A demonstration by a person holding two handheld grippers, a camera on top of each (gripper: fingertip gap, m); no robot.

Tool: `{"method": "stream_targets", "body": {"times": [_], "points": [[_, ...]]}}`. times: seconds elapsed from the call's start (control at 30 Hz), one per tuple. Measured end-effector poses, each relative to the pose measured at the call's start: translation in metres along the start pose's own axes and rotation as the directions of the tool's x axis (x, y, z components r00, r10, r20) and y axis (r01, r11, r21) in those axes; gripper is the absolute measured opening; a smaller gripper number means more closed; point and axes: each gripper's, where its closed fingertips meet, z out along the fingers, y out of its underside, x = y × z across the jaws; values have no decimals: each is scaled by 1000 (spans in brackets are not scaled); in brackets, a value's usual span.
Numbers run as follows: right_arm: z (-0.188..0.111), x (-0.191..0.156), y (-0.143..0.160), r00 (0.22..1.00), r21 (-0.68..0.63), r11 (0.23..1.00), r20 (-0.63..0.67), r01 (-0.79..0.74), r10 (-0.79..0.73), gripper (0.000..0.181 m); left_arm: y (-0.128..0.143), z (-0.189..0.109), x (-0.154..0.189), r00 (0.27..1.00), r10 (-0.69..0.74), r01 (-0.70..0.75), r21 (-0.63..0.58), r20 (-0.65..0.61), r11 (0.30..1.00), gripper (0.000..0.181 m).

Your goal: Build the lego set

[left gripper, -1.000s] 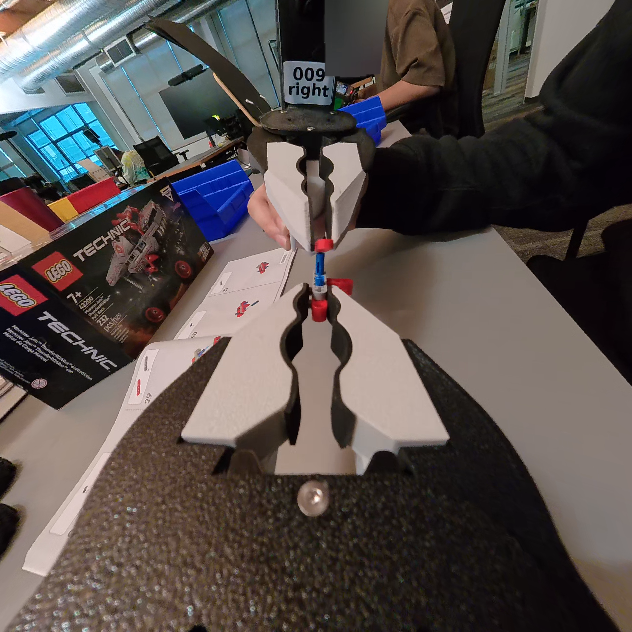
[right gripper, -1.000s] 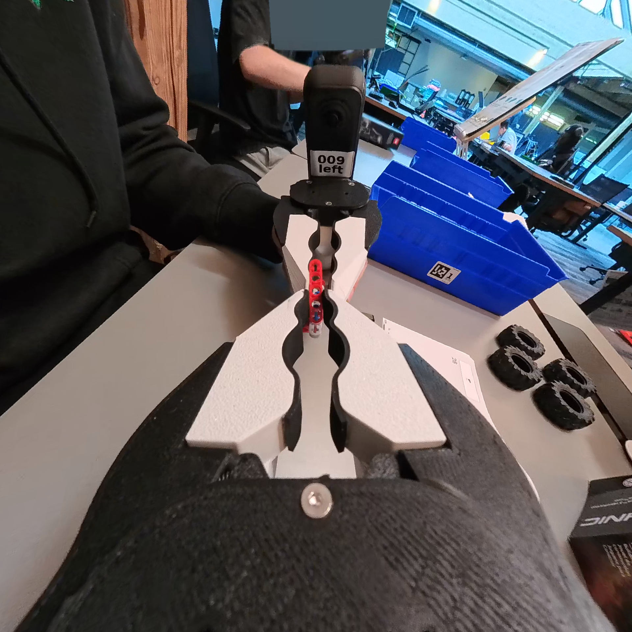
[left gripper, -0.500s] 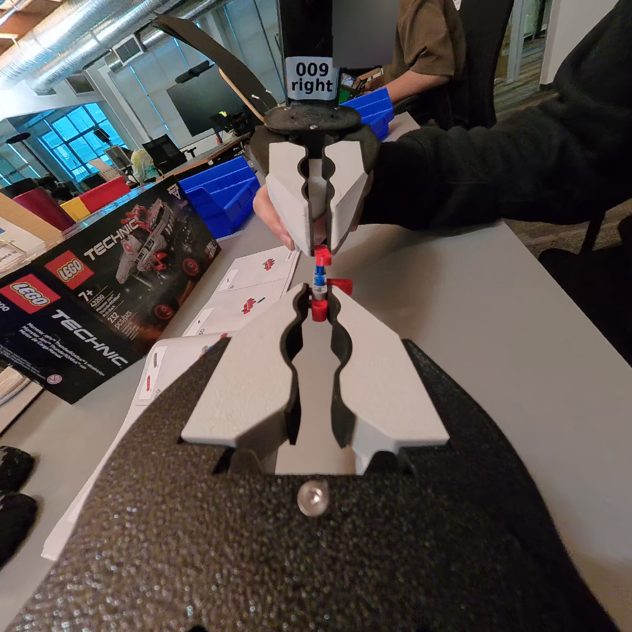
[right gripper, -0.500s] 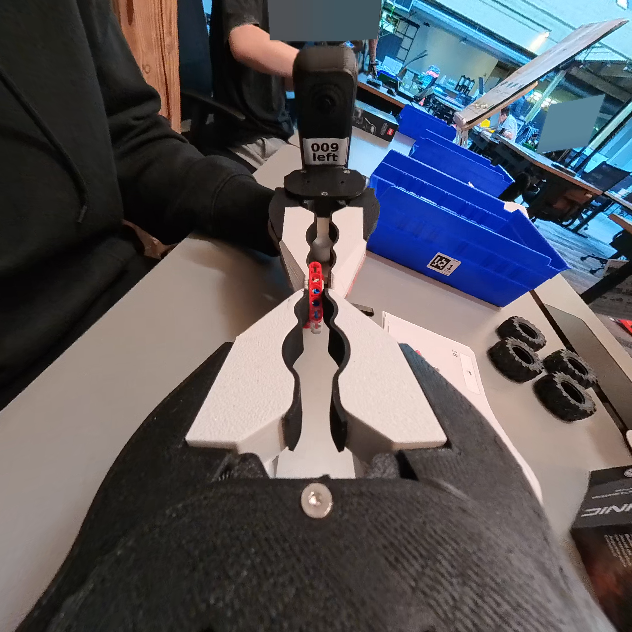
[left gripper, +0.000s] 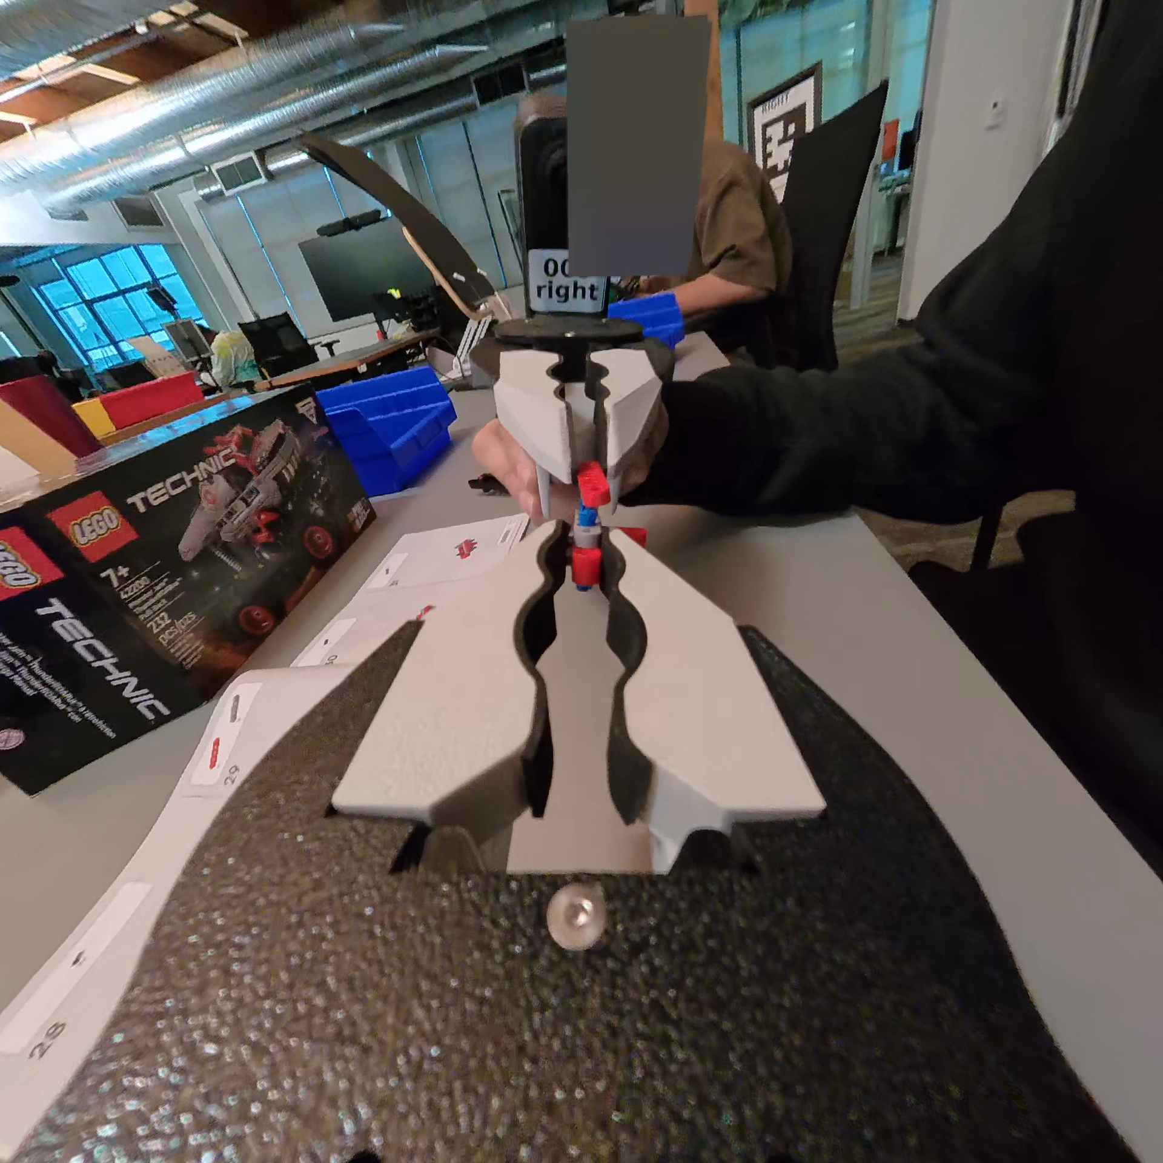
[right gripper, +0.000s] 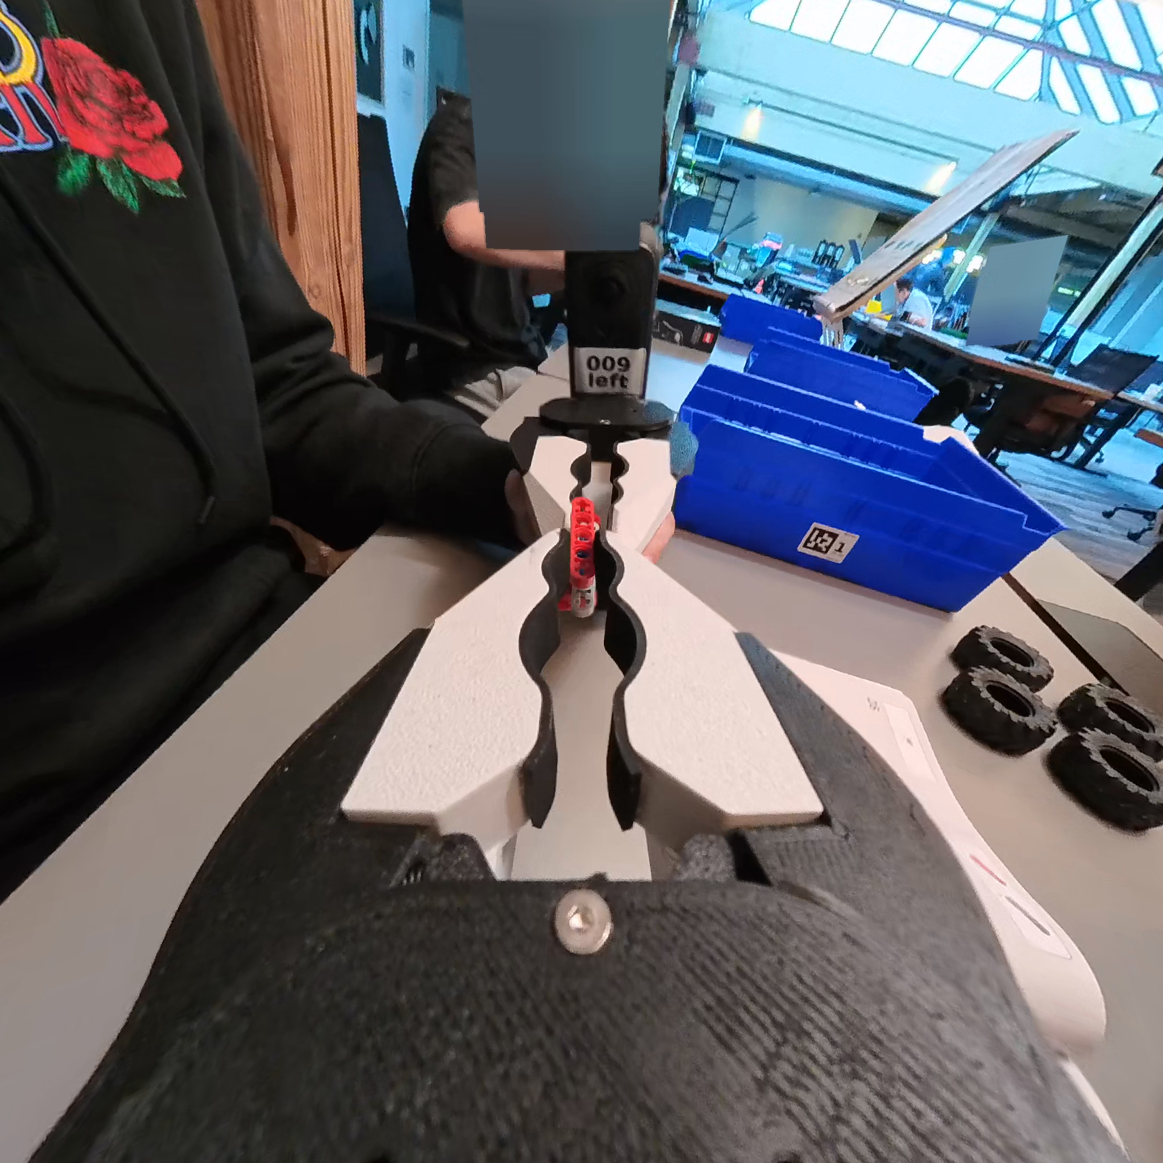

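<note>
In the left wrist view my left gripper (left gripper: 582, 546) is shut on a small lego assembly (left gripper: 585, 563) of red, grey and blue parts, held above the grey table (left gripper: 786, 604). My right gripper (left gripper: 579, 500) faces it tip to tip and is shut on a red beam (left gripper: 593, 483), which sits on the assembly's blue pin (left gripper: 586, 517). In the right wrist view the right gripper (right gripper: 582, 550) grips the red beam (right gripper: 582, 535) edge-on, with a grey part (right gripper: 582, 601) at its near end. The left gripper (right gripper: 605, 513) stands just behind it.
A lego box (left gripper: 157, 566) stands on the left, with instruction sheets (left gripper: 453, 554) beside it. Blue bins (right gripper: 849, 503) sit at the back of the table. Several black tyres (right gripper: 1000, 708) lie to the right. Black sleeves (left gripper: 881, 428) hold both grippers. Another person sits behind. Left and right tips are no more than a few centimetres apart.
The two grippers have come closer together. The red beam has slid down the blue pin toward the left gripper's assembly, so less of the pin shows. Both views have tilted upward.
</note>
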Motion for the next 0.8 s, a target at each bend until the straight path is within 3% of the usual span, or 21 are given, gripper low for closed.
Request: {"method": "stream_targets", "body": {"times": [0.13, 0.2, 0.23, 0.4, 0.57, 0.63, 0.8], "points": [[10, 2, 15, 997, -107, 992, -43, 63, -68, 5, -23, -4, 2, 998, -46, 50, 146, -30, 988, 7], [7, 9, -10, 991, 9, 997, -111, 82, -81, 5, -29, -10, -4, 999, -33, 32, 175, 7, 984, 7], [3, 12, -17, 994, 61, 997, -105, 48, -41, 4, -22, -12, -9, 999, -45, 42, 135, 24, 990, 7], [-2, 15, 10, 996, -24, 1000, -88, -14, 12, 4, -6, -10, -13, 998, -41, 39, 40, 51, 998, 7], [-18, 21, 57, 979, -231, 952, -87, -199, 183, 4, 5, -7, -11, 999, 0, 2, -29, 55, 1000, 7], [-13, 12, 79, 970, -345, 907, -69, -242, 233, 4, -2, -7, -8, 999, -26, 25, 23, 27, 999, 7], [1, -4, 125, 980, -604, 775, -56, -184, 189, 5, -20, -12, -8, 993, -121, 121, 156, -11, 980, 6]]}}
